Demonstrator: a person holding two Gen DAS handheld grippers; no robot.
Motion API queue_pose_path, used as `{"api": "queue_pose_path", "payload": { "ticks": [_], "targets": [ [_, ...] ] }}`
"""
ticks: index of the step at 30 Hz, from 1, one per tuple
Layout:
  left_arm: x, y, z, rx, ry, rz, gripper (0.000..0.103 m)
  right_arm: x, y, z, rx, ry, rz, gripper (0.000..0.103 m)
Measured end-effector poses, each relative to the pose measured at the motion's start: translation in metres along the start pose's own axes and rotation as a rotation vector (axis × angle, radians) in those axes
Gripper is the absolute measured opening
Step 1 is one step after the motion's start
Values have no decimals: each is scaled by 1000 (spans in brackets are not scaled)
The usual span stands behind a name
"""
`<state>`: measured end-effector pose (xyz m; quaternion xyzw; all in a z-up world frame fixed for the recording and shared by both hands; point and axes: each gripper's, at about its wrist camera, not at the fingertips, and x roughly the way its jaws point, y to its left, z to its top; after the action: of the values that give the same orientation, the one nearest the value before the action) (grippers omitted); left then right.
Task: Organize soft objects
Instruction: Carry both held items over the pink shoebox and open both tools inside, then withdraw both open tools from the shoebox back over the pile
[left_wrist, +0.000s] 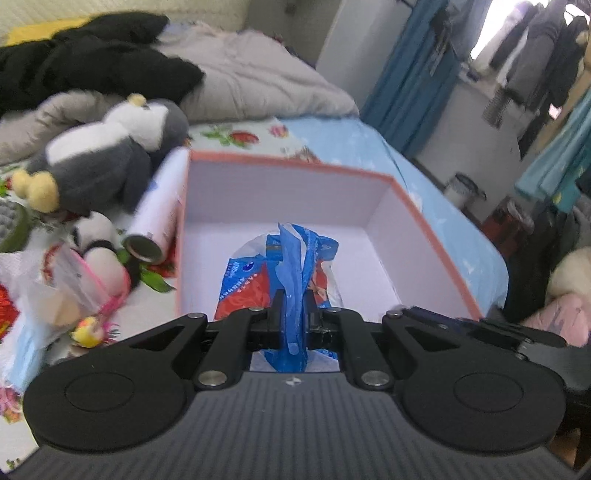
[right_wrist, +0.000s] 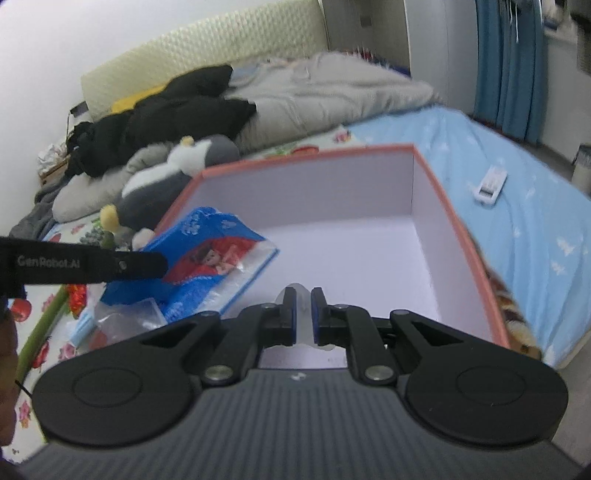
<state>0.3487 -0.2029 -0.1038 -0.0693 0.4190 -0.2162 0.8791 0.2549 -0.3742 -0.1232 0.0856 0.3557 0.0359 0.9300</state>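
Note:
A red-rimmed box (left_wrist: 424, 214) with white inner walls stands open on the bed. My left gripper (left_wrist: 294, 295) is shut on a blue and red plastic packet (left_wrist: 243, 280), which hangs inside the box near its front. In the right wrist view the same packet (right_wrist: 214, 251) sits at the left rim of the box (right_wrist: 461, 221), under the left gripper's black finger (right_wrist: 140, 264). My right gripper (right_wrist: 303, 295) is over the box's front, shut on a bit of clear plastic (right_wrist: 303, 321). Whether that plastic belongs to the packet I cannot tell.
Left of the box lie a grey and white penguin plush (left_wrist: 110, 158), a white roll (left_wrist: 159, 214), a small panda plush (left_wrist: 96, 240) and loose wrappers. A grey duvet (left_wrist: 258, 74) and black clothes (left_wrist: 92, 62) fill the bed's far end. A small white device (right_wrist: 491, 184) lies on the blue sheet.

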Motion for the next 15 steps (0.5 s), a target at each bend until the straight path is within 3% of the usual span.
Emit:
{"api": "queue_pose_path", "payload": {
  "ticks": [8, 10, 11, 12, 15],
  "targets": [
    [31, 7, 0, -8, 61, 14, 12, 23, -17, -6, 49, 46, -1, 18],
    [31, 7, 0, -14, 64, 7, 23, 24, -19, -5, 60, 52, -1, 19],
    [27, 5, -1, -15, 57, 5, 28, 23, -19, -5, 62, 52, -3, 24],
    [25, 4, -1, -14, 48, 8, 35, 21, -19, -4, 60, 48, -2, 36],
    [9, -3, -1, 1, 15, 10, 37, 10, -16, -1, 50, 10, -9, 44]
  ]
}}
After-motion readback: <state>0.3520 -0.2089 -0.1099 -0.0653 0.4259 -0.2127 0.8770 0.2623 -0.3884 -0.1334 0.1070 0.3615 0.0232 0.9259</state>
